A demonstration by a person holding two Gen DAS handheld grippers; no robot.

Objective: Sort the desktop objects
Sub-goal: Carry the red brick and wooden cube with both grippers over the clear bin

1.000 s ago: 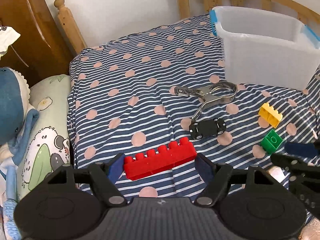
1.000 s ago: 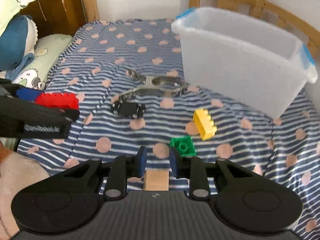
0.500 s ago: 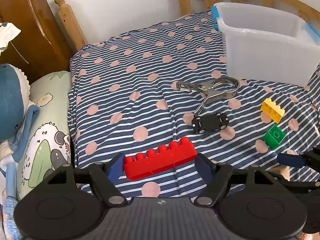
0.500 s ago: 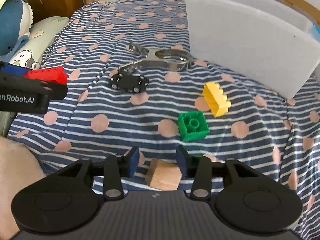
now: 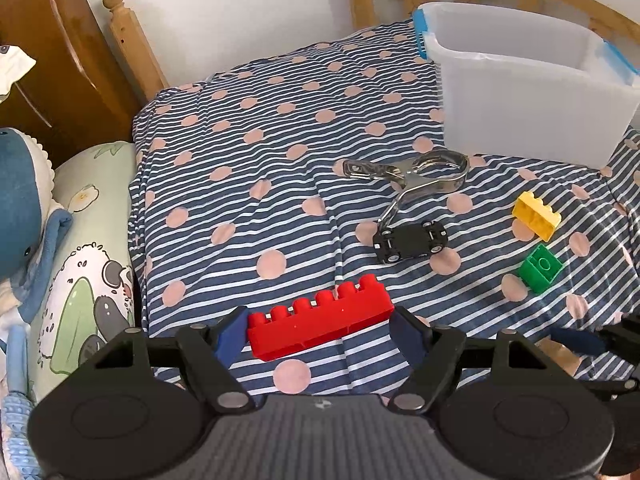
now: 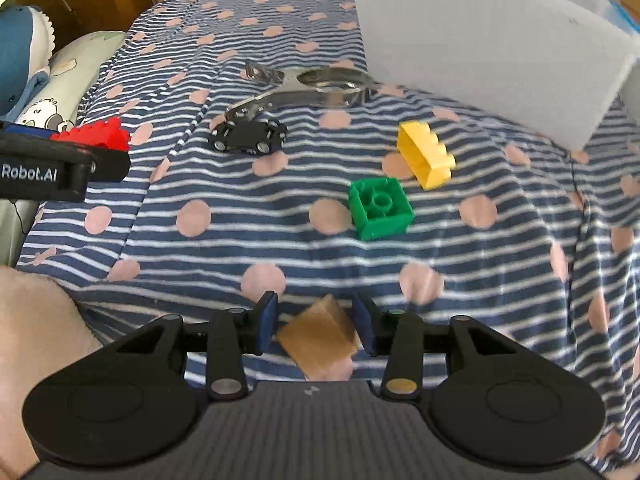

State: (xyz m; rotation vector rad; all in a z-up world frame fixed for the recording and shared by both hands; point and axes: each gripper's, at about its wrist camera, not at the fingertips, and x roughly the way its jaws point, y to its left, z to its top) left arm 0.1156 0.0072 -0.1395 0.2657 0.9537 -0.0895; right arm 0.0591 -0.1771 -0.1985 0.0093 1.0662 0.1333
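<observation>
My left gripper (image 5: 318,328) is shut on a long red brick (image 5: 320,322) and holds it above the striped bedspread; the brick also shows in the right wrist view (image 6: 96,136). My right gripper (image 6: 316,320) has its jaws around a tan wooden block (image 6: 320,338), which sits tilted between them; I cannot tell if the pads touch it. A green brick (image 6: 380,208), a yellow brick (image 6: 426,154), a black toy car (image 6: 248,136) and a metal clamp (image 6: 304,90) lie on the bed. The clear plastic bin (image 5: 524,92) stands at the far right.
A wooden bed frame (image 5: 132,48) and white wall run along the far side. A pillow (image 5: 80,248) and a blue plush shark (image 5: 20,204) lie at the left. The bin's wall (image 6: 480,52) is close ahead of the right gripper.
The right gripper's jaws have widened around the wooden block, and the block has turned askew. The right gripper has moved forward. The left gripper has lifted slightly with the red brick.
</observation>
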